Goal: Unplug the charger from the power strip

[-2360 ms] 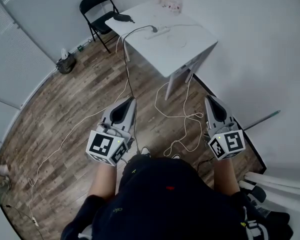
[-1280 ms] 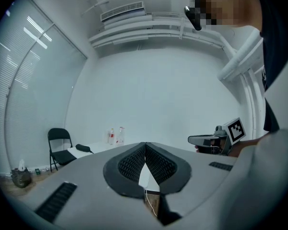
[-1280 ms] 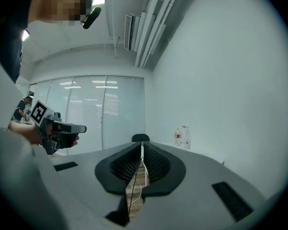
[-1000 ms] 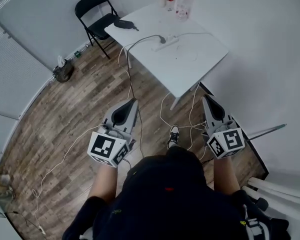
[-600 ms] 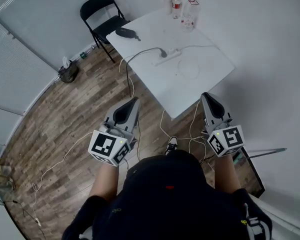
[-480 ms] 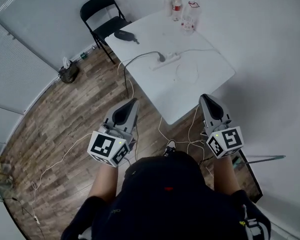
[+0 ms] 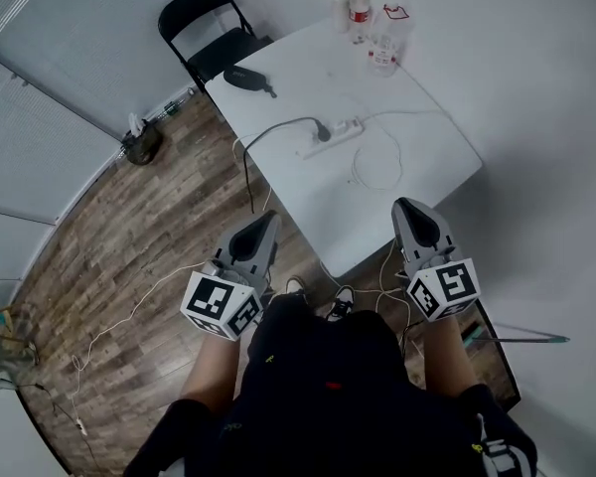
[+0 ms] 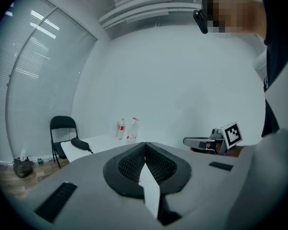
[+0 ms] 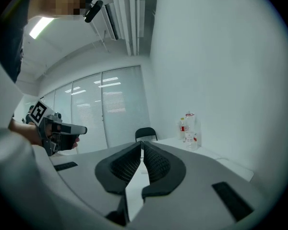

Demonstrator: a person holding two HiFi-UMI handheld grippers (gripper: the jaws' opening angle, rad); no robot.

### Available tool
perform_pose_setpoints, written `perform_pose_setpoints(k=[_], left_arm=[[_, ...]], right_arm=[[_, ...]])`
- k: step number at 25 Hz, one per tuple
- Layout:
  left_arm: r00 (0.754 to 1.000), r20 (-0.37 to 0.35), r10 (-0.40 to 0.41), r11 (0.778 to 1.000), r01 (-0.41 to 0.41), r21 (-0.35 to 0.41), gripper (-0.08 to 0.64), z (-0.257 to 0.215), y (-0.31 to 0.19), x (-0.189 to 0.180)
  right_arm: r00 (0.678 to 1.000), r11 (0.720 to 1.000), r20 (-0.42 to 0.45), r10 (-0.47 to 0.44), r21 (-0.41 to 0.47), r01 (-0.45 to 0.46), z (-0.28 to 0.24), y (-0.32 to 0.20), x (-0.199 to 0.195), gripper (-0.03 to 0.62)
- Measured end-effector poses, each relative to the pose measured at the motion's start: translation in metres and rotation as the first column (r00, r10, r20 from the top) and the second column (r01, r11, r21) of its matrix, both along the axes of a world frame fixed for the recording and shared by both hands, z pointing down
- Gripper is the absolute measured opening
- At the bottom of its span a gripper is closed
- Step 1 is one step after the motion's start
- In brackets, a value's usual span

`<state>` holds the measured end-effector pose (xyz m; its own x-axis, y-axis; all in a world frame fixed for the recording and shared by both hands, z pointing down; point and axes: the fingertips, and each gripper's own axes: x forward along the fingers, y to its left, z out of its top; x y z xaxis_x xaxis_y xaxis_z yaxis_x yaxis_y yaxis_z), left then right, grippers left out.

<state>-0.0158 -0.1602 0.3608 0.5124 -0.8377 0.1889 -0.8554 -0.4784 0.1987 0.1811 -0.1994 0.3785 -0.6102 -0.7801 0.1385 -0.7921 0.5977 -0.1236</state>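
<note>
- left gripper (image 7: 267, 219) in the person's left hand, jaws pressed together, nothing between the pads; from the head view, above the wood floor (image 7: 129, 217) just beside the near left edge of the table.
- right gripper (image 7: 406, 207) likewise closed tight and empty, its tip overlapping the near right part of the white table (image 7: 432, 162) in the head view, touching nothing.
- both grippers roughly level, aimed toward the table, well apart from each other, marker cubes back toward the body.
- white power strip (image 7: 346, 129) flat on the middle of the tabletop, well ahead of both grippers.
- black charger plug (image 7: 323, 133) seated in the left end of the strip, not yet pulled.
- black cable (image 7: 275, 121) arcing from that plug across the tabletop, over the left table edge and down toward the floor.
- thin white cord (image 7: 377, 167) in a loose loop on the tabletop, just beside the strip on its near side.
- black pouch-like object (image 7: 245, 77) near the far left corner of the table; exact kind not clear.
- clear bottles (image 7: 359, 6) upright at the far edge of the table, one with a red label.
- black folding chair (image 7: 204, 28) on the floor beyond the far left corner, close to the wall.
- pale floor cable (image 7: 139, 301) trailing over the boards to the left.
</note>
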Motion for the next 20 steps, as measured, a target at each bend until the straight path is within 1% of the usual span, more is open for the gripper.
perform_pose_setpoints(k=[4, 6, 8, 10, 15, 20], left_arm=[[1.000, -0.007, 0.031, 1.000, -0.031, -0.006, 0.020, 0.006, -0.030, -0.011], [0.998, -0.016, 0.066, 0.998, -0.066, 0.000, 0.020, 0.011, -0.047, -0.015], [0.992, -0.041, 0.116, 0.993, -0.116, 0.021, 0.020, 0.012, -0.067, -0.020], [0.987, -0.057, 0.149, 0.989, -0.148, 0.031, 0.020, 0.014, -0.088, -0.030], [0.981, -0.063, 0.181, 0.983, -0.182, -0.005, 0.020, 0.035, -0.131, -0.055], [0.979, -0.046, 0.199, 0.979, -0.201, -0.042, 0.020, 0.068, -0.168, -0.053]], right_arm=[[1.000, 1.000, -0.001, 0.023, -0.016, -0.023, 0.006, -0.027, -0.016, 0.031], [0.999, 0.999, -0.018, 0.039, -0.016, -0.039, 0.009, -0.041, -0.026, 0.032], [0.998, 0.998, -0.033, 0.059, -0.019, -0.059, 0.010, -0.055, -0.037, 0.032], [0.996, 0.997, -0.052, 0.075, -0.026, -0.076, 0.016, -0.070, -0.052, 0.031], [0.989, 0.993, -0.106, 0.106, -0.047, -0.111, 0.034, -0.105, -0.087, 0.032], [0.984, 0.991, -0.148, 0.097, -0.079, -0.110, 0.055, -0.142, -0.097, 0.032]])
